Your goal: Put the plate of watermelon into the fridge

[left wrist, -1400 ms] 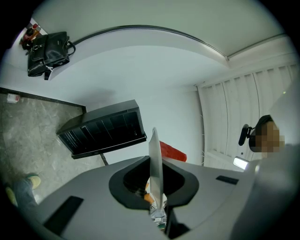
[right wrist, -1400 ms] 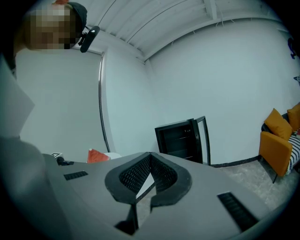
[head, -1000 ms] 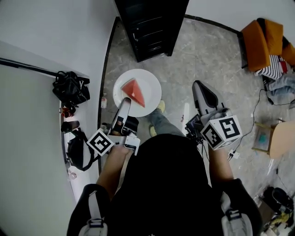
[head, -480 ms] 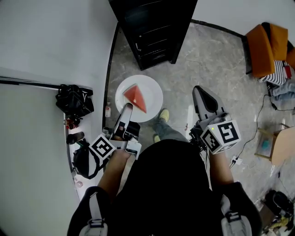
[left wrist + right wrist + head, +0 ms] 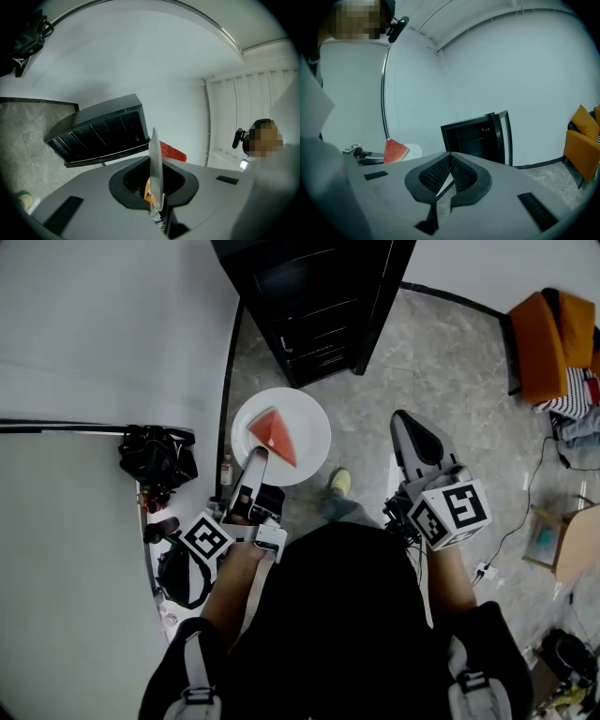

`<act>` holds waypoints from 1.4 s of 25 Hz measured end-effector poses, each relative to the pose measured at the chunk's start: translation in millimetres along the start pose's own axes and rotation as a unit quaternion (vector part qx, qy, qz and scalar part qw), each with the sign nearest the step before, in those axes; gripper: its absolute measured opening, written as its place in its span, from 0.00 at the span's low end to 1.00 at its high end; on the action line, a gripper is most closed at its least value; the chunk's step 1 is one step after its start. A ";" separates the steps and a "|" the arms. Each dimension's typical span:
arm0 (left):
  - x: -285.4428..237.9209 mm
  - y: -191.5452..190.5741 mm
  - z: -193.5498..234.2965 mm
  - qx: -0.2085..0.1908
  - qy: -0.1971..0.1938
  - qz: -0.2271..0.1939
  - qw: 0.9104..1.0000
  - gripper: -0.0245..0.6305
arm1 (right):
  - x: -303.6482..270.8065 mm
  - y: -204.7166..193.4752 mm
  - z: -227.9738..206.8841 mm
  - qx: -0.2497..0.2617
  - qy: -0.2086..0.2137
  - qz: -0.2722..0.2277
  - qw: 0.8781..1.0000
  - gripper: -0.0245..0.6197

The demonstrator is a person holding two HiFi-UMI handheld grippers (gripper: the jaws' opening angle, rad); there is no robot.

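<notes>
Seen from above, a person stands on a stone floor (image 5: 441,362) facing a small black fridge (image 5: 309,296) whose door is open. The left gripper (image 5: 255,457) is pinched tight on the near rim of a white plate (image 5: 305,432), holding it level out in front so the wedge of watermelon (image 5: 274,434) lies flat on it. The plate is near the fridge but not yet inside. The right gripper (image 5: 412,432) is empty, jaws pressed together, held off to the side.

Plate (image 5: 309,442) nearer the black fridge (image 5: 309,306) than before.
</notes>
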State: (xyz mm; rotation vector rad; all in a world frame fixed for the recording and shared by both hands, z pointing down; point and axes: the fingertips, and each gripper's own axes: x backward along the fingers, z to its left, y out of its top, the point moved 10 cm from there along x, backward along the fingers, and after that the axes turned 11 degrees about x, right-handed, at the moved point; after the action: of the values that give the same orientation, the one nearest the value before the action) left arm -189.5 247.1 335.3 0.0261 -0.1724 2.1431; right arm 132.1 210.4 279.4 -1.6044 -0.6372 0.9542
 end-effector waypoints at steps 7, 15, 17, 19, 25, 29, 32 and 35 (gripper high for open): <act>-13.1 21.9 3.0 -0.006 0.005 -0.011 1.000 0.09 | -18.0 5.0 -5.0 -0.003 -0.002 0.004 1.000 0.06; -21.4 46.9 3.6 -0.005 0.002 -0.013 1.000 0.09 | -40.6 8.8 -3.1 0.001 0.005 0.009 1.000 0.06; -22.9 56.5 3.3 -0.006 0.007 -0.010 1.000 0.09 | -48.6 12.6 0.3 -0.001 0.003 0.007 1.000 0.06; -23.7 67.5 0.9 -0.012 0.009 -0.004 1.000 0.09 | -56.3 16.2 6.5 -0.004 0.004 0.006 1.000 0.06; -27.8 102.4 5.6 -0.003 0.000 0.002 1.000 0.09 | -84.4 21.1 19.5 -0.018 -0.001 0.007 1.000 0.06; -32.9 122.1 9.2 0.001 0.000 0.017 1.000 0.09 | -97.6 30.1 24.7 -0.015 -0.016 0.004 1.000 0.06; -41.6 144.5 16.8 0.007 0.000 0.031 0.999 0.09 | -118.0 35.5 28.7 -0.016 -0.026 0.008 0.999 0.06; -50.5 173.1 29.1 0.013 0.004 0.046 0.999 0.09 | -144.4 39.6 36.4 -0.015 -0.042 0.015 0.999 0.06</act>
State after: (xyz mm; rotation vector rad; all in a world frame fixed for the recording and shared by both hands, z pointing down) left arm -308.0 108.1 340.1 0.0263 -0.1437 2.2367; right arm 21.7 103.0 274.9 -1.6118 -0.6894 1.0432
